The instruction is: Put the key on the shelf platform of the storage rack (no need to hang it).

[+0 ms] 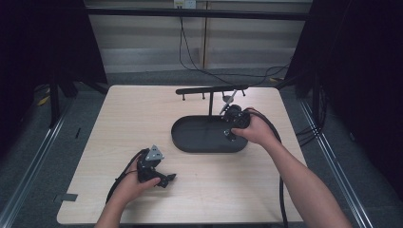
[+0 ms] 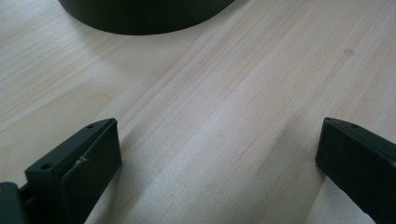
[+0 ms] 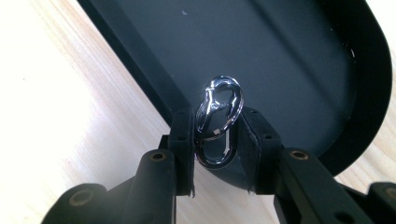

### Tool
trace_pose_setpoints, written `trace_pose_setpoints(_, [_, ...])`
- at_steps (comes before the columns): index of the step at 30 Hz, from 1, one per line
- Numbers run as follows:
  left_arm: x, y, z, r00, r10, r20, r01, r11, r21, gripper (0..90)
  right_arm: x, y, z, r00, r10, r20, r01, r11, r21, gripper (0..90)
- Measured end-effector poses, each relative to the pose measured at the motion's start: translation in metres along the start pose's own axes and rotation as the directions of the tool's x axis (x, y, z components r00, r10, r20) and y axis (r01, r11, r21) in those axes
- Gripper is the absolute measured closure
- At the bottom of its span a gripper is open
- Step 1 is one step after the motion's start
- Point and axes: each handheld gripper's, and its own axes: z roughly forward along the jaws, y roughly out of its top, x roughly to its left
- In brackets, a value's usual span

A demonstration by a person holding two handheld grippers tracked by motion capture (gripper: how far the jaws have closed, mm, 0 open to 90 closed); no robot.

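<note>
The right hand-held gripper (image 3: 215,135) pinches a silver carabiner (image 3: 218,119) over the black tray (image 3: 299,60), beside its T-shaped stand (image 1: 211,90). The left hand-held gripper (image 2: 217,154) gapes wide, empty, above the tabletop (image 2: 224,93).

right hand-held gripper (image 1: 231,124) over black tray (image 1: 190,137) — left one (image 1: 164,179) on table (image 1: 142,109).

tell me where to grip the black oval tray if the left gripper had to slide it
Grip the black oval tray by its raised rim at the near-left curve, coming low from the left gripper side. The rim is its only thin, upstanding edge.
</note>
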Motion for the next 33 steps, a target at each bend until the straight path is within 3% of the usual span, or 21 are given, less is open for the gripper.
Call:
trace_pose_setpoints(9, [0.000,0.000,0.000,1.0000,0.000,-0.001,0.000,1.0000,0.000,0.0,-0.008,0.001,0.011,0.9997,0.017,0.020,-0.017,0.9999,0.001,68.4])
trace_pose_setpoints(26, [0.000,0.000,0.000,1.0000,-0.005,0.003,0.005,1.0000,0.000,0.0,-0.003,0.010,0.032,0.9996,0.013,0.027,-0.014,0.9998,0.015,68.3])
trace_pose_setpoints(33, [0.000,0.000,0.000,1.0000,-0.005,0.004,0.005,1.0000,0.000,0.0,-0.006,0.012,0.037,0.9990,0.026,0.036,-0.026,0.9997,-0.006,68.3])
